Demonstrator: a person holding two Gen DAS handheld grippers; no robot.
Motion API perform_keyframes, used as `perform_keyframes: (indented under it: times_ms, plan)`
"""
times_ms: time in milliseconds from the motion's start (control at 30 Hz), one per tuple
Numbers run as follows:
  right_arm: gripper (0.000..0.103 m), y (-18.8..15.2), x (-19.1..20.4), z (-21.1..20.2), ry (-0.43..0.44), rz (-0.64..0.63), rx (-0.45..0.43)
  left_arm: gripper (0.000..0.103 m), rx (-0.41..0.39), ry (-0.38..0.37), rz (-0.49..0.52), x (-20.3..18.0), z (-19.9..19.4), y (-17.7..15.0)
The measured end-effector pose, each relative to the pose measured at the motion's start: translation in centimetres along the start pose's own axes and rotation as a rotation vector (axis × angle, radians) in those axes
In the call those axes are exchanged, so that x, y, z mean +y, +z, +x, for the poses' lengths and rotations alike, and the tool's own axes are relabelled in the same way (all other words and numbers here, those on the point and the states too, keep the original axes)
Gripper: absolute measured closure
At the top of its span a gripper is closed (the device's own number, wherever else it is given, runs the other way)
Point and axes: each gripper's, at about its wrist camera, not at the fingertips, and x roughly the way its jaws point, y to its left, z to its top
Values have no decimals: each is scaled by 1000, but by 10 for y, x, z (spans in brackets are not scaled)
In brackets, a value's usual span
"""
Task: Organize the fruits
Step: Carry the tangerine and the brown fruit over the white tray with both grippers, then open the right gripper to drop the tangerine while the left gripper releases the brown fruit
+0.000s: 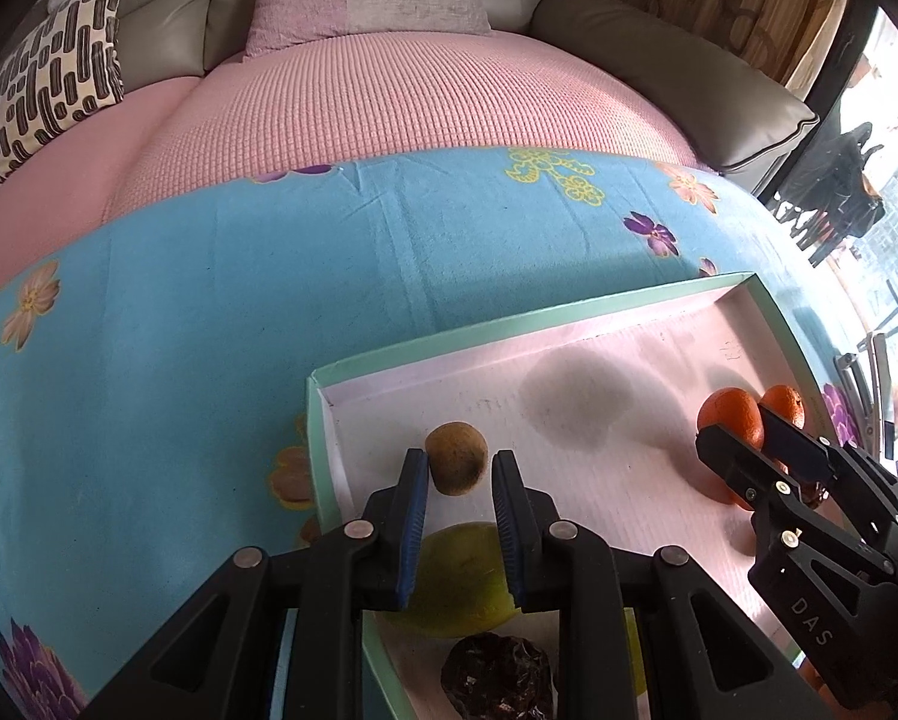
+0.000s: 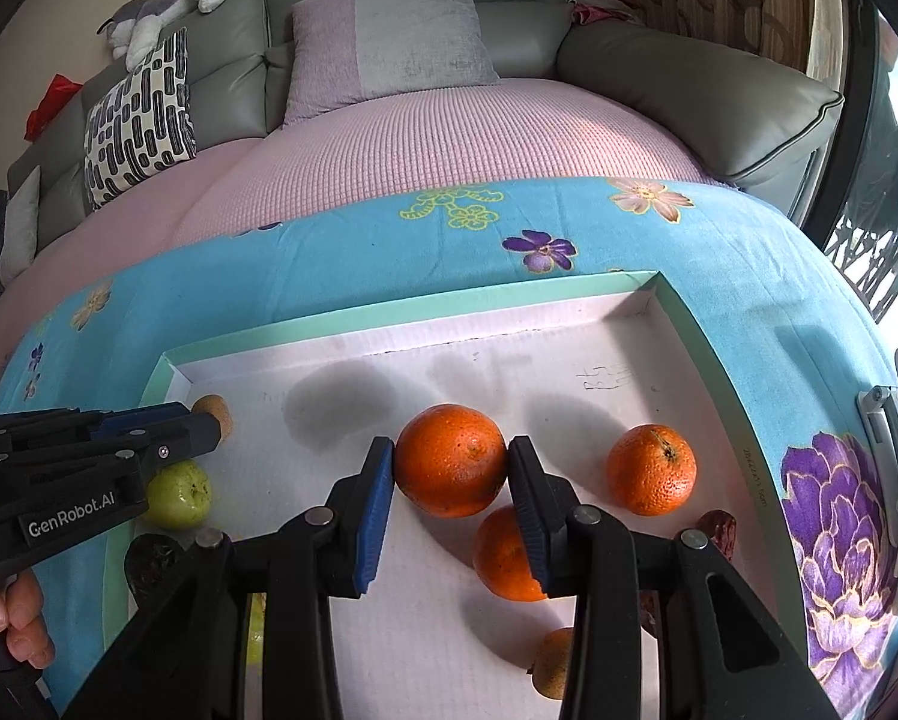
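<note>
The left tool (image 1: 458, 465) has its blue-padded fingers spread around a small brown fuzzy kiwi (image 1: 456, 459): the left pad touches it, the right stands off with a gap. Nearer the tool lie a pale green round fruit (image 1: 458, 582) and a dark wrinkled lump (image 1: 497, 684). The right tool (image 2: 451, 462) clamps a large round orange (image 2: 451, 459), both pads pressed against its sides. Just right of it sits a smaller orange (image 2: 651, 469); another (image 2: 503, 555) lies below. All rest in a shallow white cardboard tray with mint-green rim (image 2: 710, 360).

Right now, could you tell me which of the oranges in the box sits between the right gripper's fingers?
The largest orange, farthest left; the right gripper brackets it. The stemmed orange sits apart to its right.
</note>
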Motion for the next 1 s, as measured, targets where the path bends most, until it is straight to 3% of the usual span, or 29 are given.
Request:
perform_keyframes:
  times_ms: [467, 500, 567, 600, 767, 833, 933, 1000]
  plan:
    - [62, 0, 2, -1, -3, -5, 4, 77, -47, 16, -39, 9, -37, -14]
    - [62, 0, 2, -1, -1, -4, 5, 72, -50, 24, -45, 11, -38, -15]
    - [61, 0, 2, -2, -1, -4, 7, 53, -55, 46, -60, 16, -40, -18]
    - [61, 0, 2, -2, -1, -4, 8, 36, -58, 57, -67, 19, -41, -19]
    - [45, 0, 3, -8, 4, -3, -2, 26, -74, 90, -106, 35, -47, -27]
    - [38, 0, 5, -11, 9, -6, -3, 17, -88, 111, -114, 41, -51, -30]
    - [18, -1, 7, -15, 16, -8, -4, 3, -114, 145, -125, 50, -57, -36]
    - [15, -2, 9, -17, 26, -9, -5, 0, -135, 168, -126, 56, -61, -41]
